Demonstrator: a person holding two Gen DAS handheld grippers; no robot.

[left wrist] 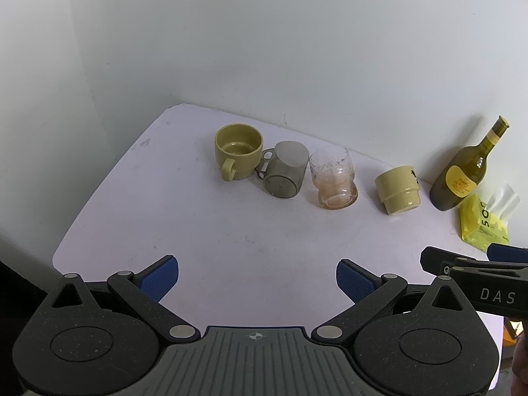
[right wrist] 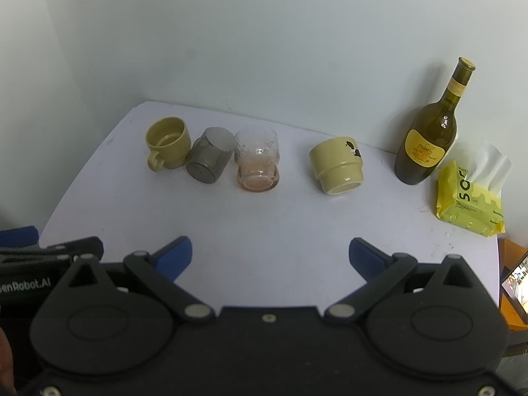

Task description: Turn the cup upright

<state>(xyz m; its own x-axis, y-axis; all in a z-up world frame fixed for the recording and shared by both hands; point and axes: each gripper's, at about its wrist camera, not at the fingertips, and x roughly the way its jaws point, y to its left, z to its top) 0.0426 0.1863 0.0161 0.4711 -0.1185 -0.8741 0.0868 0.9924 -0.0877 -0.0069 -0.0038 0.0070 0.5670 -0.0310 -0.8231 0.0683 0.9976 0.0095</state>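
Several cups stand in a row at the back of the white table [left wrist: 231, 237]. An olive mug [left wrist: 237, 155] [right wrist: 168, 142] stands upright at the left. A grey cup [left wrist: 283, 173] [right wrist: 209, 160] lies tipped on its side beside it. A clear pinkish glass [left wrist: 334, 178] [right wrist: 258, 163] and a pale yellow cup [left wrist: 397, 189] [right wrist: 336, 165] also lie tilted, bases toward me. My left gripper [left wrist: 257, 279] is open and empty above the table's near edge. My right gripper [right wrist: 270, 257] is open and empty too, to the right of the left one.
A dark olive wine bottle [left wrist: 462, 178] [right wrist: 429, 138] with a yellow label stands at the back right against the wall. A yellow tissue pack [left wrist: 485, 221] [right wrist: 468, 198] lies next to it. An orange object and a screen [right wrist: 514, 283] sit beyond the table's right edge.
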